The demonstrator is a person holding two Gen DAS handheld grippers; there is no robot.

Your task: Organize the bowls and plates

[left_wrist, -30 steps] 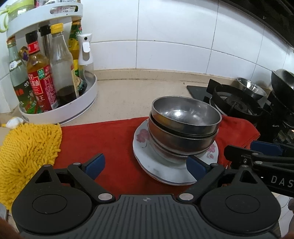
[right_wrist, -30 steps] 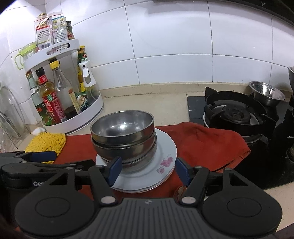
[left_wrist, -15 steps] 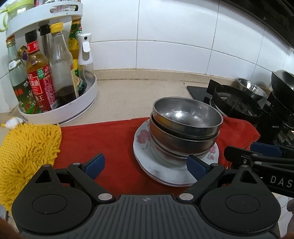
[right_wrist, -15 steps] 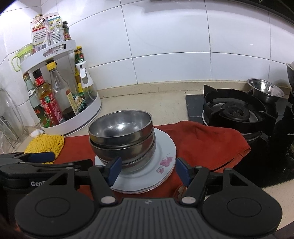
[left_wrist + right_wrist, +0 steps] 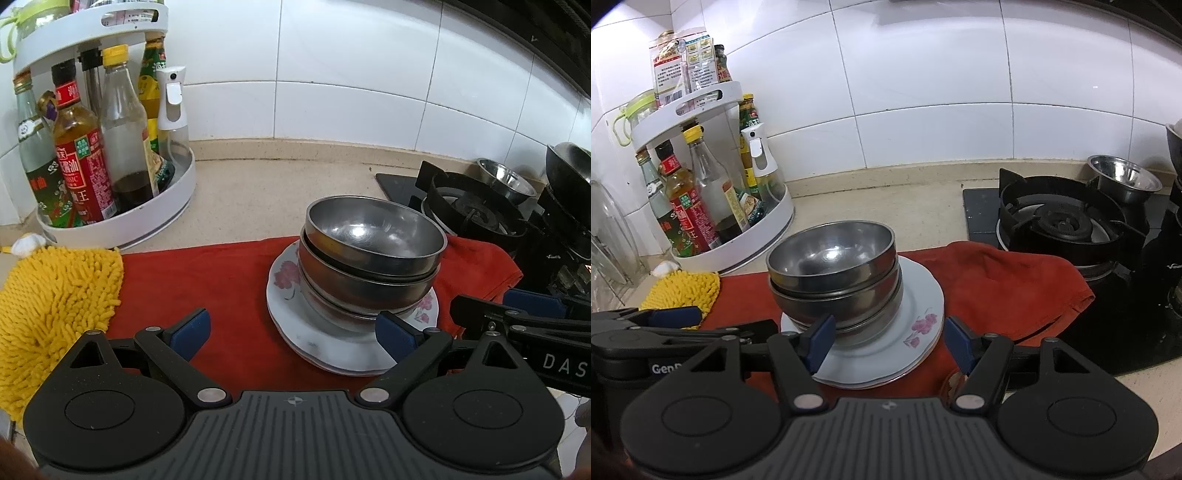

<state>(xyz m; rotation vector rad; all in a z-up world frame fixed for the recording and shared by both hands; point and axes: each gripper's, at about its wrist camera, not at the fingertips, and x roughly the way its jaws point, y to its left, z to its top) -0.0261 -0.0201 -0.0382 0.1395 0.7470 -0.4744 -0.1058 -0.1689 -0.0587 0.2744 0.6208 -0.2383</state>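
Three steel bowls (image 5: 373, 254) sit nested on a small pile of white flowered plates (image 5: 332, 350) that lies on a red cloth (image 5: 207, 280). My left gripper (image 5: 293, 332) hovers open at the near left of the pile, its right pad just in front of the plates' rim. In the right wrist view the same bowls (image 5: 834, 269) and plates (image 5: 919, 314) lie straight ahead. My right gripper (image 5: 890, 341) is open, with the plates' near rim in the gap between its blue pads and touching neither.
A white two-tier rack (image 5: 122, 229) full of sauce bottles stands at the back left, with a yellow chenille cloth (image 5: 55, 302) in front of it. A gas burner (image 5: 476, 214), a lone steel bowl (image 5: 506, 179) and a black pot (image 5: 569, 173) fill the right.
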